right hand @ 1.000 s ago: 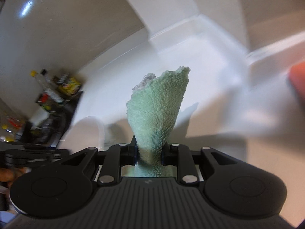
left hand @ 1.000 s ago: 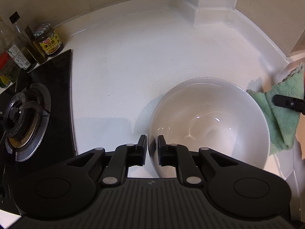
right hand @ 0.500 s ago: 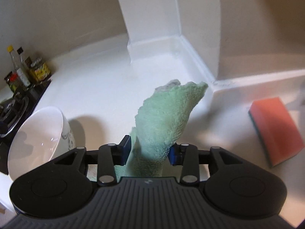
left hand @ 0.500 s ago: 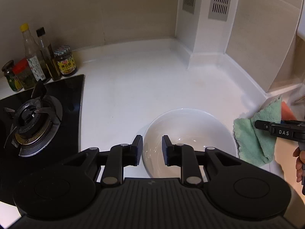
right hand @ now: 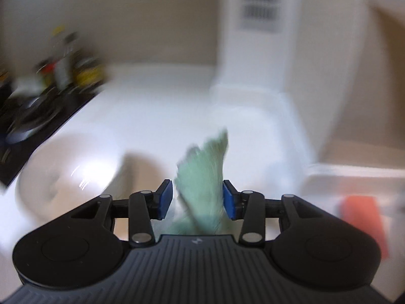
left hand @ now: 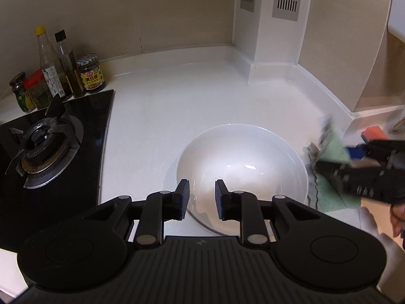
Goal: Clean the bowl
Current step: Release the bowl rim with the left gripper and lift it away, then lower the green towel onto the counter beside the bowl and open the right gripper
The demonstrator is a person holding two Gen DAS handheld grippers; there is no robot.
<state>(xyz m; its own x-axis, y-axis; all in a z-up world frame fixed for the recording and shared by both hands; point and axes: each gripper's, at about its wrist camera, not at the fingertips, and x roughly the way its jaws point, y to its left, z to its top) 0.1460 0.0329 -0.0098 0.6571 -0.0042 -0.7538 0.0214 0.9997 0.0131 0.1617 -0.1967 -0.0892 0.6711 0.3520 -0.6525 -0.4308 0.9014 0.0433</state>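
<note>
A white bowl [left hand: 243, 167] sits on the white counter; it also shows at the left of the blurred right wrist view [right hand: 68, 172]. My left gripper [left hand: 201, 197] is open and empty, its fingers over the bowl's near rim. A green cloth [right hand: 202, 177] stands between the parted pads of my right gripper [right hand: 198, 198], which is open; the cloth leans toward the right pad [right hand: 229, 200]. In the left wrist view the right gripper [left hand: 359, 169] is blurred, just right of the bowl, with the cloth [left hand: 334, 192] under it on the counter.
A black gas hob [left hand: 48, 147] lies at the left, with several bottles and jars [left hand: 65, 73] behind it. An orange sponge [right hand: 364, 220] lies at the right. A white column with vents [left hand: 273, 20] stands in the back corner.
My right gripper has opened wider, releasing its hold on the cloth, and has swung quickly. My left gripper has opened and drawn back from the bowl rim.
</note>
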